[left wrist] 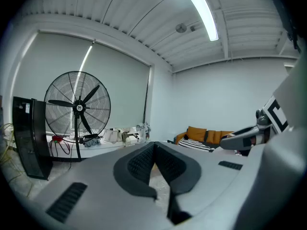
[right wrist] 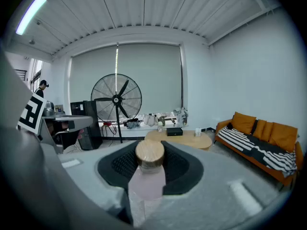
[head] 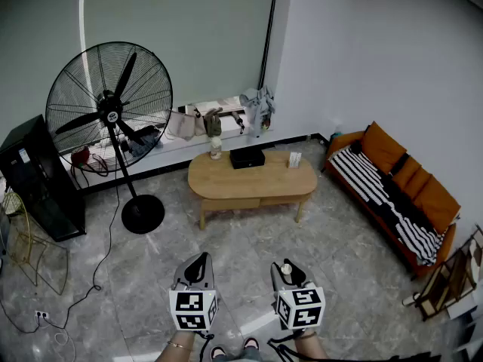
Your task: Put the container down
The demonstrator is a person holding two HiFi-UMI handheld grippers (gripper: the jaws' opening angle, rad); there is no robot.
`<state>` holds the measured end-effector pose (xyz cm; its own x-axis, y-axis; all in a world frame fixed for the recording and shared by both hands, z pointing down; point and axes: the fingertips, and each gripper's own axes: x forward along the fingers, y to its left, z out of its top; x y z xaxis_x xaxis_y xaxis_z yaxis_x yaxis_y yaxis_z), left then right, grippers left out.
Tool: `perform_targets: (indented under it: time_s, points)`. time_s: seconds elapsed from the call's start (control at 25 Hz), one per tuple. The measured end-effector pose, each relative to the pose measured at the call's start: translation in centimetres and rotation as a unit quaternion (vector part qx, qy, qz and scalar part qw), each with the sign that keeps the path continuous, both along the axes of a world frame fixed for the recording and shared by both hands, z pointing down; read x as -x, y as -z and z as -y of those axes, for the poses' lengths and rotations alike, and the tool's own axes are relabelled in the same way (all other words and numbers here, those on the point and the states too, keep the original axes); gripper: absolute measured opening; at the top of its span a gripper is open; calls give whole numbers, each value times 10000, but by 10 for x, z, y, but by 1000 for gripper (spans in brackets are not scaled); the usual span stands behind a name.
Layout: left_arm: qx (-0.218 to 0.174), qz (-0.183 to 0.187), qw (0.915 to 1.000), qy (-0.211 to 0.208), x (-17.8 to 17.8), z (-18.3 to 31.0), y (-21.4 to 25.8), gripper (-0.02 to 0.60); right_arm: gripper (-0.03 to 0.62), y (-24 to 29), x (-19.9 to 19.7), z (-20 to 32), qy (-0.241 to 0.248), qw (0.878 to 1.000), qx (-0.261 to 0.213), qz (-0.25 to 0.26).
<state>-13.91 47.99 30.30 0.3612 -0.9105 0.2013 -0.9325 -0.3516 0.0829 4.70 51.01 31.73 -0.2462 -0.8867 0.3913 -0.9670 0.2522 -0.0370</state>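
In the right gripper view a container (right wrist: pixel 147 181) with a pale pink body and a round wooden lid (right wrist: pixel 149 153) stands between the dark pads of my right gripper (right wrist: pixel 149 146), which is shut on it. In the head view that gripper (head: pixel 287 271) hangs low over the floor, well short of the wooden coffee table (head: pixel 253 185). My left gripper (head: pixel 198 267) hangs beside it. Its dark pads (left wrist: pixel 139 164) meet at the tips with nothing between them, so the left gripper (left wrist: pixel 154 147) is shut and empty.
The oval coffee table carries a black box (head: pixel 247 157), a bottle (head: pixel 216 151) and a small white item (head: pixel 294 159). A big pedestal fan (head: pixel 109 108) and a black cabinet (head: pixel 34 176) stand left. An orange sofa (head: pixel 392 194) lines the right wall. Cables (head: pixel 45 317) trail on the floor.
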Motion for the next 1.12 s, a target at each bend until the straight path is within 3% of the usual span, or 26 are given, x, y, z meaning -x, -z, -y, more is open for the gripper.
perform_targets:
  time_s: [0.48,0.8,1.12]
  points:
    - [85,30,9999,-45,17,-5,-5,-3,133,2,13,-3,-16,10000,-8,-33]
    - [68,67,9998,-160,28,-10,-9,-3,133,-4,25,-6,-99,9997,21,215]
    - [176,21,9998,-21,46,5,-18,-3,133,-12,36,12,-41,9994,159,312]
